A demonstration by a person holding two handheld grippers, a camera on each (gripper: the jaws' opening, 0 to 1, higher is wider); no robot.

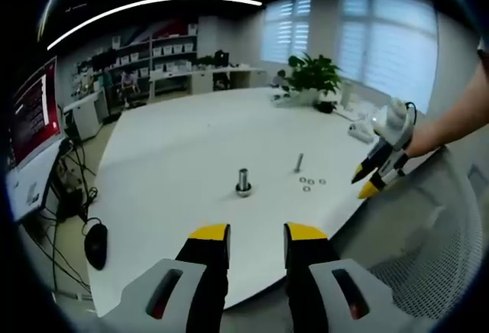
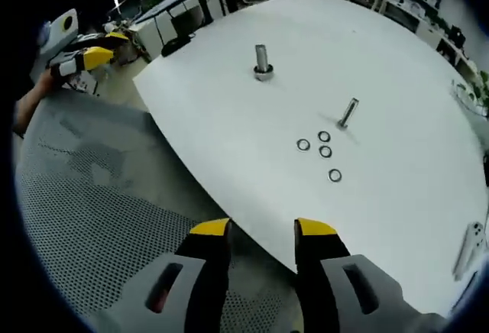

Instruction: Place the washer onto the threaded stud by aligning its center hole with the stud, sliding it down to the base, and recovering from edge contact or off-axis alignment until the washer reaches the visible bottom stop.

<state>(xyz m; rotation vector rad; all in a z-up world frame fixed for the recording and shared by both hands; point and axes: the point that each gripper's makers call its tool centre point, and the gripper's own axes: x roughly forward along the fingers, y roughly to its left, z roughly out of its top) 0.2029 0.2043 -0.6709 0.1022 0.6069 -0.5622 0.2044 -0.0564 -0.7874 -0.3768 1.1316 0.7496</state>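
Note:
A thick metal stud (image 1: pixel 243 182) stands upright on its base on the white round table (image 1: pixel 191 142). A thinner bolt (image 1: pixel 299 163) stands to its right, with several washers (image 1: pixel 306 183) lying flat beside it. My left gripper (image 1: pixel 256 234) hangs open and empty over the table's near edge. My right gripper (image 1: pixel 364 182) comes in from the right, off the table edge, its jaws slightly apart and empty. In the right gripper view, the washers (image 2: pixel 325 152) lie ahead of my open right gripper (image 2: pixel 261 230), before the bolt (image 2: pixel 348 113) and the stud (image 2: pixel 262 63). The left gripper (image 2: pixel 105 47) shows at the upper left.
A grey mesh chair (image 2: pixel 92 211) sits between my grippers and the table edge. A monitor (image 1: pixel 34 111) and a mouse (image 1: pixel 95 245) are at the left. A potted plant (image 1: pixel 312 73) and small items stand on the far side of the table.

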